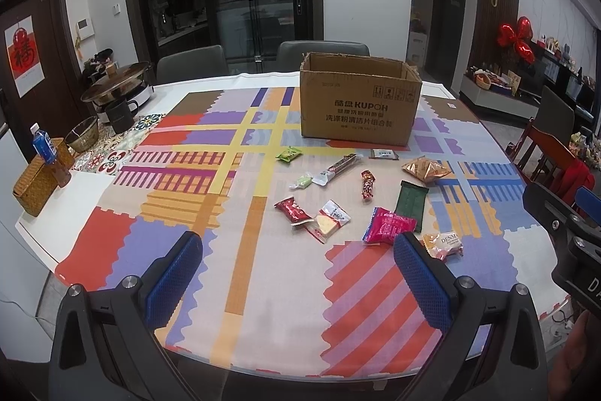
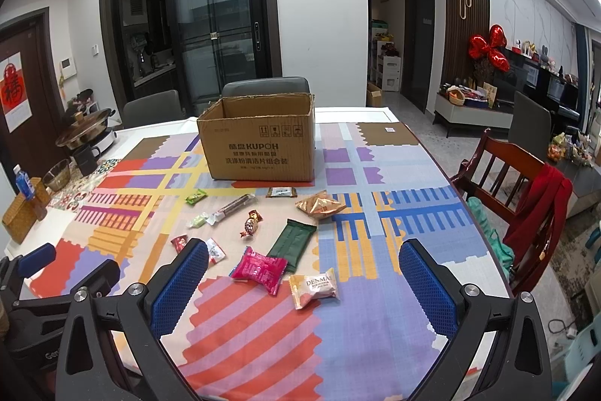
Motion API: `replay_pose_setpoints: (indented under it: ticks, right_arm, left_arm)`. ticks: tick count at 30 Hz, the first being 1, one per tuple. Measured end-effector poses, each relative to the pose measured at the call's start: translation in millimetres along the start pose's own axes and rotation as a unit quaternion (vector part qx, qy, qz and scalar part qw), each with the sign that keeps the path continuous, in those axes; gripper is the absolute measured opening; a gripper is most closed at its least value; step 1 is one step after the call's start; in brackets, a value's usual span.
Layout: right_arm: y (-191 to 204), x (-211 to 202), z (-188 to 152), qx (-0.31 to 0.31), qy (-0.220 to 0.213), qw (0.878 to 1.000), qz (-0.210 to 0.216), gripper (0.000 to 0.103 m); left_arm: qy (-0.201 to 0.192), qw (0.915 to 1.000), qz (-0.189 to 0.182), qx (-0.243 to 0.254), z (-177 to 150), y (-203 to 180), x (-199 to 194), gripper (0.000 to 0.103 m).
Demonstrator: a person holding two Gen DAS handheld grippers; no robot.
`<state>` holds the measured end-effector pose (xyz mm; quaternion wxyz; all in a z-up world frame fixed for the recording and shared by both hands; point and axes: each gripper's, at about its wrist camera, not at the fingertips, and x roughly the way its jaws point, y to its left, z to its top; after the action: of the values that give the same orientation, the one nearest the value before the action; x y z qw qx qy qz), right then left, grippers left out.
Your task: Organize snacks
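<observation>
Several wrapped snacks lie loose on the colourful tablecloth [image 1: 240, 288] in front of an open cardboard box [image 1: 358, 109] [image 2: 261, 147]. Among them are a pink packet [image 1: 388, 226] [image 2: 259, 268], a dark green bar [image 1: 411, 203] [image 2: 293, 243], a pale Denmas packet [image 1: 443, 245] [image 2: 314, 287], a gold bag [image 1: 426, 170] [image 2: 319, 205] and a red packet [image 1: 293, 211]. My left gripper [image 1: 298, 252] hovers open over the near table, with nothing between its blue pads. My right gripper [image 2: 304, 262] is open too, above the pink and Denmas packets.
At the table's left edge stand a woven box [image 1: 35, 185], a blue-capped bottle [image 1: 47, 153], a glass bowl [image 1: 82, 134], a black mug [image 1: 120, 115] and an electric pot [image 1: 120, 89]. A wooden chair with a red garment [image 2: 533, 209] sits at the right edge.
</observation>
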<state>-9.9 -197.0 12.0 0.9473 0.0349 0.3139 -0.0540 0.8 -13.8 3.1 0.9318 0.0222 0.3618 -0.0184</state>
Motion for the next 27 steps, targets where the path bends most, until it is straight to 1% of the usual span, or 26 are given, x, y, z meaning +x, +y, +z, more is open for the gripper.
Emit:
replay_pose_setpoints:
  ticks: [9,27]
  right_arm:
    - [-0.8,0.5,-0.1,0.001,0.0,1.0,-0.001,0.103]
    - [-2.2,4.0,-1.8,0.002,0.001,1.0,0.0,0.103]
  left_arm:
    - [0.001,1.0,-0.006,0.003,-0.6,5.5,0.7,0.103]
    - [0.002,1.0,-0.004,0.003,-0.9,4.5,1.1,0.103]
